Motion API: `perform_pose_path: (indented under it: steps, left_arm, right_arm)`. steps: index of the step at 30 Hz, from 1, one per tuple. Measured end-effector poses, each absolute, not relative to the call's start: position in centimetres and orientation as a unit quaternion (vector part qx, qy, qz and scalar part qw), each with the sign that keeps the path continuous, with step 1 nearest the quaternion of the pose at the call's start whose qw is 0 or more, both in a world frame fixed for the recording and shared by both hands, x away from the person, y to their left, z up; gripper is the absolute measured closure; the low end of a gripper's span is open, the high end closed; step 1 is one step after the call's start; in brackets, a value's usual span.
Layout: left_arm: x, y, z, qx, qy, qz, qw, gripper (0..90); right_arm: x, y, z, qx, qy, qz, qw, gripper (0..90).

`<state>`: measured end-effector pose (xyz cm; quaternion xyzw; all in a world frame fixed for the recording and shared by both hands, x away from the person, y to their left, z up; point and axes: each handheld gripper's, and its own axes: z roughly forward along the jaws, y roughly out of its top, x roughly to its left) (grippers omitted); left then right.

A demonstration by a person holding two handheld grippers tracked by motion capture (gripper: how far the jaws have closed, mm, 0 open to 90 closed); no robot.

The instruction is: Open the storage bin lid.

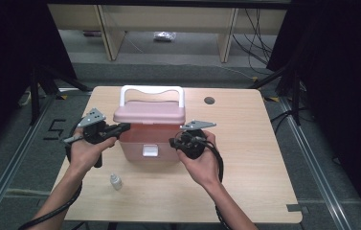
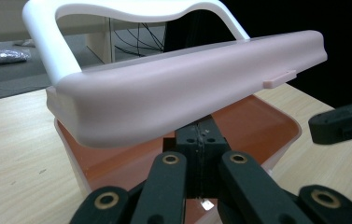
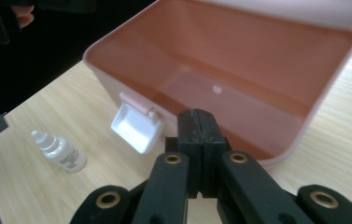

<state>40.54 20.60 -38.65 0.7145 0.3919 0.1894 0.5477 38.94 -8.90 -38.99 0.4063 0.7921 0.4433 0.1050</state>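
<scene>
both claws, left claw (image 1: 123,127) and right claw (image 1: 172,142), are closed and empty beside the pink box (image 1: 149,143) mid-desk; its lid (image 1: 149,114) is raised, small bottle (image 1: 116,181) not yet inside.

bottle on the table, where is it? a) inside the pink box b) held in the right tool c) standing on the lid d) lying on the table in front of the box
d, the bottle lies on its side on the table, in front of the box, near the latch.
</scene>
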Motion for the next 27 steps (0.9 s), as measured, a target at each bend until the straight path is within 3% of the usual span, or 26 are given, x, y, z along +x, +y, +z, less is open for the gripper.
perform_pose_path:
  steps: [10,27]
  left_arm:
    - [40.9,20.6,-38.1,0.712,0.392,0.195,0.549,89.7]
    - [41.9,20.6,-36.7,0.705,0.390,0.208,0.555,89.7]
  right_arm:
    - [38.7,-6.5,-40.3,0.385,0.807,0.438,0.087,90.0]
    - [38.8,-3.9,-42.1,0.357,0.826,0.425,0.098,90.0]
